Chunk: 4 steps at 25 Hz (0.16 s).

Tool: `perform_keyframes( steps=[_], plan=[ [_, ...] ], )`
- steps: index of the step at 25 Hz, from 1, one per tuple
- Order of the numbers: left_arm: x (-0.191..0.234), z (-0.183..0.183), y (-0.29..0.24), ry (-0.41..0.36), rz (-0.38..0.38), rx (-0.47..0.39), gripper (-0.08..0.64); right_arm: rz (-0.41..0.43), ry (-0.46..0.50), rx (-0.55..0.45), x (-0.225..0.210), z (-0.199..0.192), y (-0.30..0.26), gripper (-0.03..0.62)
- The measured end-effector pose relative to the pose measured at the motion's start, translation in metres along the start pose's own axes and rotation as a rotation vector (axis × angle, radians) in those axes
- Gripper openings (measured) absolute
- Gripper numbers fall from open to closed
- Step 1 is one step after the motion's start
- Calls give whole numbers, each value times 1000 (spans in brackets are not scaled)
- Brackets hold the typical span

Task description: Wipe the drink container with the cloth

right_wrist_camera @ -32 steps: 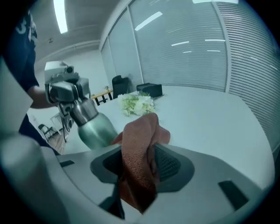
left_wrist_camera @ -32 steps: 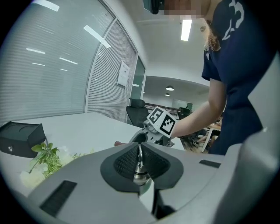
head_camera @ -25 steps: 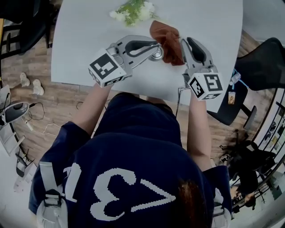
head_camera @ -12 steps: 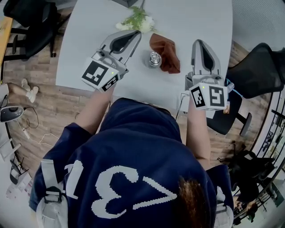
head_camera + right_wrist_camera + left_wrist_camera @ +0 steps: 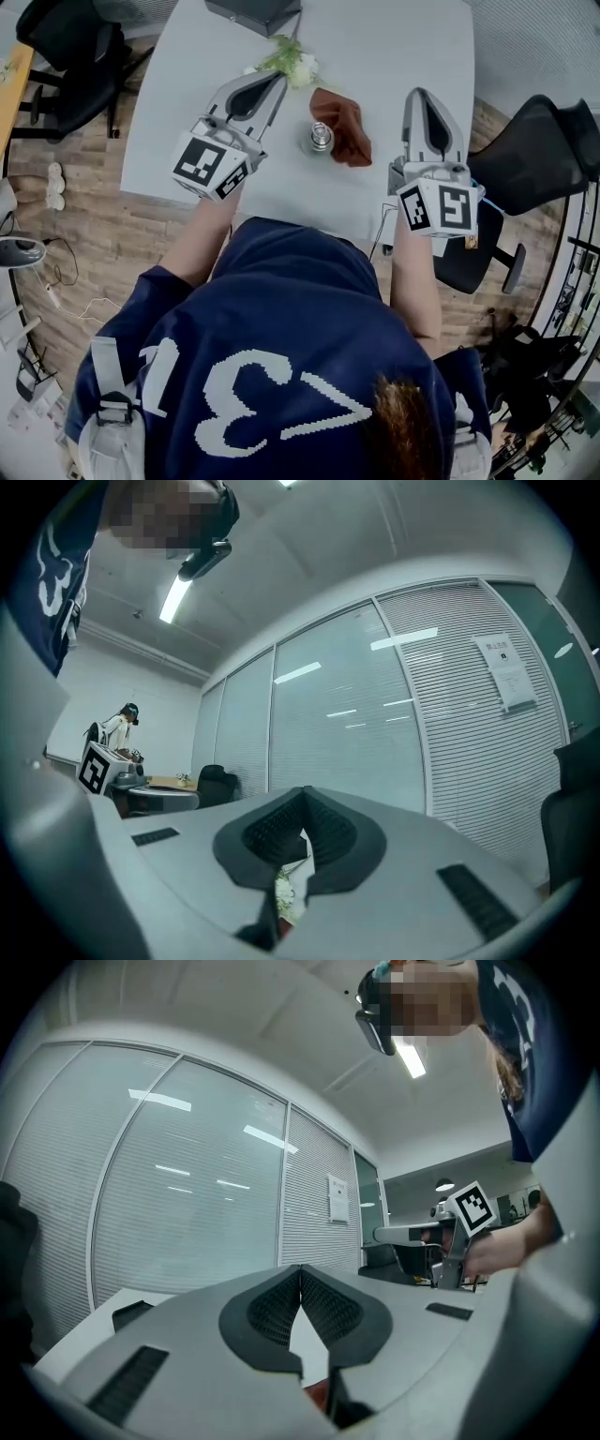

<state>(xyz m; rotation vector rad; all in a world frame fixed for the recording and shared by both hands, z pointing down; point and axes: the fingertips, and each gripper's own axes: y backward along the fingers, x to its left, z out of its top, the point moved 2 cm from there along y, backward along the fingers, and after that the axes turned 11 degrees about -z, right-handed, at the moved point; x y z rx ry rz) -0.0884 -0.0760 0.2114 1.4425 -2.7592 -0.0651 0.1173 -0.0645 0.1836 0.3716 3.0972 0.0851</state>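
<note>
Two empty grippers, jaws together: left gripper (image 5: 277, 81), right gripper (image 5: 420, 93). Between them stands a small shiny metal drink container (image 5: 321, 137), with a crumpled rust-brown cloth (image 5: 344, 124) just beside it, toward the right gripper.

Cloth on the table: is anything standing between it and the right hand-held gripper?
Nothing visible does. In the head view only bare table lies between the right hand-held gripper and the cloth, which lies right beside the drink container.
</note>
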Motion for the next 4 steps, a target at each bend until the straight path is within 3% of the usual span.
perform_keyframes(
  steps=[4],
  plan=[
    [1, 0, 0, 2, 11, 3, 17, 11, -10, 12, -2, -1, 0, 25]
  ],
)
